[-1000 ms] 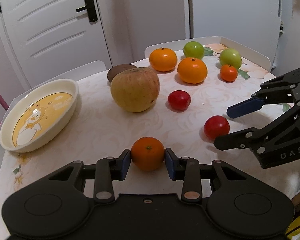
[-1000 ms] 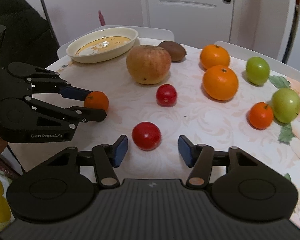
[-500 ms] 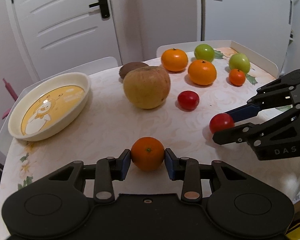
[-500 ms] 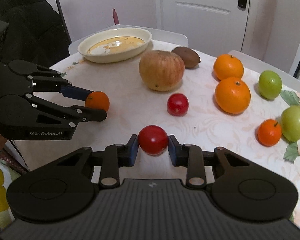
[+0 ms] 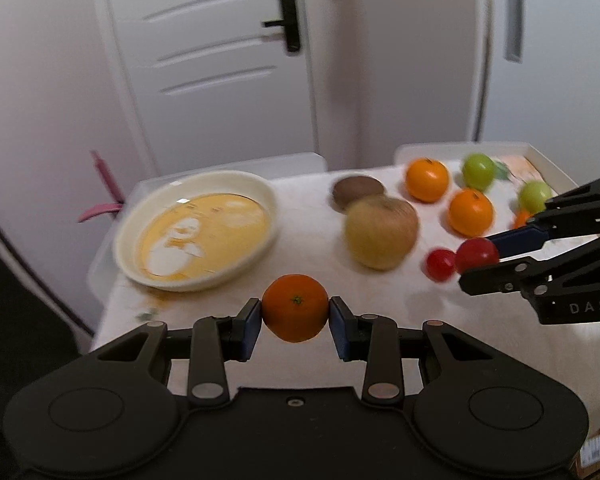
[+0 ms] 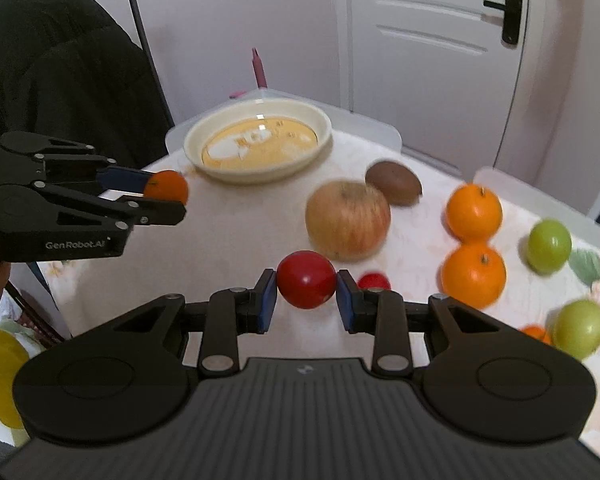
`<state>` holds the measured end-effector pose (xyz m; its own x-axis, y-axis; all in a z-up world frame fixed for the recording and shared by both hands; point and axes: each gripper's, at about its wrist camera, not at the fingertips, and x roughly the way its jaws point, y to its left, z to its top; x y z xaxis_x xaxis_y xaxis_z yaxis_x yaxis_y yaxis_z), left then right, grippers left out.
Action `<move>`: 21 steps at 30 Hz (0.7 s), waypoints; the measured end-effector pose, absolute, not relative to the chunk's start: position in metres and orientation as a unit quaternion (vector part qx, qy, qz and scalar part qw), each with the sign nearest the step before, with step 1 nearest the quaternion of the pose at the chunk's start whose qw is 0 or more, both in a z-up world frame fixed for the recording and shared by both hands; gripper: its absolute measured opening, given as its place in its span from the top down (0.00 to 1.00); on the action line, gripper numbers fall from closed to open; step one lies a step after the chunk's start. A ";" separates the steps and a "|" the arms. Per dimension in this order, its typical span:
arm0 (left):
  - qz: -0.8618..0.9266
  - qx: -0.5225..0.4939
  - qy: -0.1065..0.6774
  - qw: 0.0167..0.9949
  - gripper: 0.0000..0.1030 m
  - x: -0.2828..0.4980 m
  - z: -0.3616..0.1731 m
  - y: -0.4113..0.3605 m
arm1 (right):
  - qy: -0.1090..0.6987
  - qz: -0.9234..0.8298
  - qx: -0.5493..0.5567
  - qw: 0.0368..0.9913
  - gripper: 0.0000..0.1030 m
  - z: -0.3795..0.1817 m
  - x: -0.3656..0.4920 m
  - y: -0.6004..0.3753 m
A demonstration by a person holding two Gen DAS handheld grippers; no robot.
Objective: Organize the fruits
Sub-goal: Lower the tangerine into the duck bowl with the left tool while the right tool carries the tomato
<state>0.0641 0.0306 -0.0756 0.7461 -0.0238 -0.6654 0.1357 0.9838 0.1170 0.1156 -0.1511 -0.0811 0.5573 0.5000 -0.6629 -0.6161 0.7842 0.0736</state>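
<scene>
Left tongs (image 5: 295, 316) grip one small orange (image 5: 295, 307); right tongs (image 6: 306, 293) grip one red fruit (image 6: 306, 279).

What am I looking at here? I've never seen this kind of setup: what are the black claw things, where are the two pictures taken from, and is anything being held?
There is no robot: a person holds a hand-held gripper in each hand, each with a wide-angle camera looking along its two fingers. One picture comes from the left hand-held gripper, which is shut on a small orange. The other comes from the right hand-held gripper, shut on a red tomato. Each gripper also shows at the side of the other's view. On the table lie a cream dish with nothing in it, a big apple, a brown kiwi, two larger oranges, green fruits, another small orange and a second tomato.
</scene>
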 end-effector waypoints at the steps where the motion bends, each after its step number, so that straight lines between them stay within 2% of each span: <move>1: -0.036 0.075 0.351 0.933 0.61 0.065 -0.070 0.035 | 0.345 0.318 -0.084 0.879 0.55 -0.076 0.119 -0.149; 11: -0.007 0.059 0.343 0.938 0.61 0.092 -0.042 0.082 | 0.339 0.309 -0.090 0.884 0.55 -0.046 0.157 -0.112; 21: -0.009 0.053 0.359 0.932 0.61 0.153 -0.045 0.134 | 0.354 0.285 -0.080 0.887 0.55 -0.044 0.208 -0.065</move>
